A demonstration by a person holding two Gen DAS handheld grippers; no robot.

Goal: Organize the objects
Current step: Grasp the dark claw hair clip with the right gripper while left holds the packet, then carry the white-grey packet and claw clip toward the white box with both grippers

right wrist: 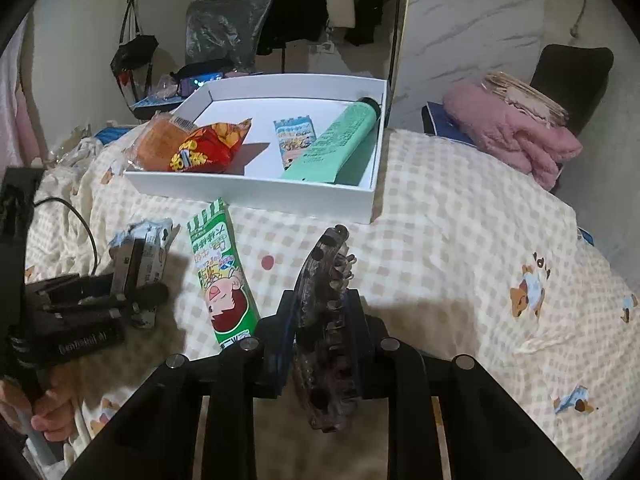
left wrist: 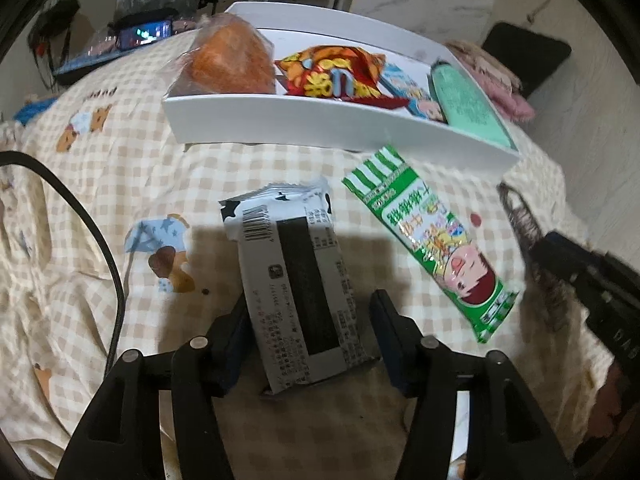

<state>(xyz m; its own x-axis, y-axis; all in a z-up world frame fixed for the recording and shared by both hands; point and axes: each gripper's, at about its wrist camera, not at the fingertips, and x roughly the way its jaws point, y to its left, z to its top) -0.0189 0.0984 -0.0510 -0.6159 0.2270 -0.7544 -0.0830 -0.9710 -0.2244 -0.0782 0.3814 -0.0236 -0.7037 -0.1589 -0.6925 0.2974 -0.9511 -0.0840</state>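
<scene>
Gathering loose items into the white box (right wrist: 256, 194). Left gripper (left wrist: 308, 320) straddles the grey snack packet (left wrist: 296, 280) on the bedspread (right wrist: 460, 240), jaws apart, not clamped. Right gripper (right wrist: 320, 332) pinches a hair claw (right wrist: 324, 320). Next, probably: close, lift, carry both boxward.

Green snack packet (right wrist: 222, 270) lies between both tongs, blocking.
</scene>
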